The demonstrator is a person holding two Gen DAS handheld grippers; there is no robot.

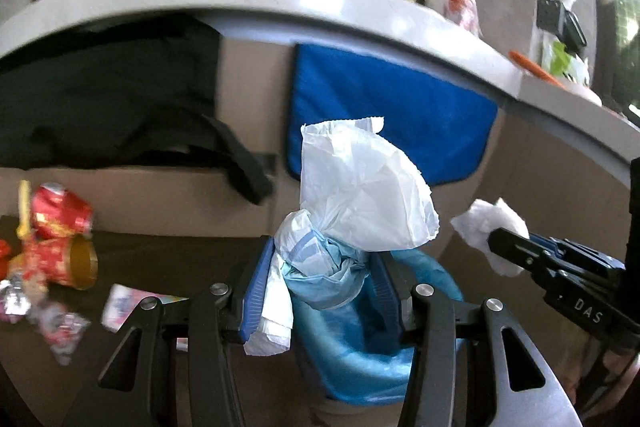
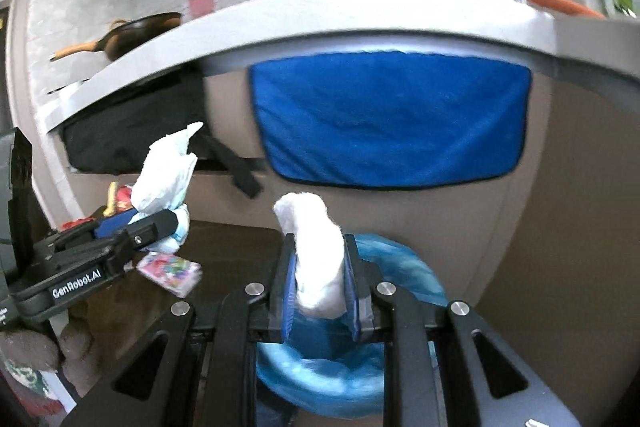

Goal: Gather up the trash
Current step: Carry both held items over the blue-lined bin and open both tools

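My left gripper (image 1: 320,291) is shut on a crumpled wad of white and pale blue wrapper (image 1: 360,195), held above a bin lined with a blue bag (image 1: 352,363). It also shows in the right wrist view (image 2: 168,223) with its wad (image 2: 166,175). My right gripper (image 2: 320,283) is shut on a crumpled white tissue (image 2: 316,247) over the same blue-lined bin (image 2: 344,383). In the left wrist view the right gripper (image 1: 504,247) holds the tissue (image 1: 492,227) beside the bin.
Crushed red cans (image 1: 60,235), foil wrappers (image 1: 60,327) and a pink tissue packet (image 1: 128,303) lie on the dark floor at left; the packet also shows in the right wrist view (image 2: 170,273). A blue cloth (image 2: 392,123) hangs from the counter (image 2: 360,23). A black bag (image 1: 100,95) sits under it.
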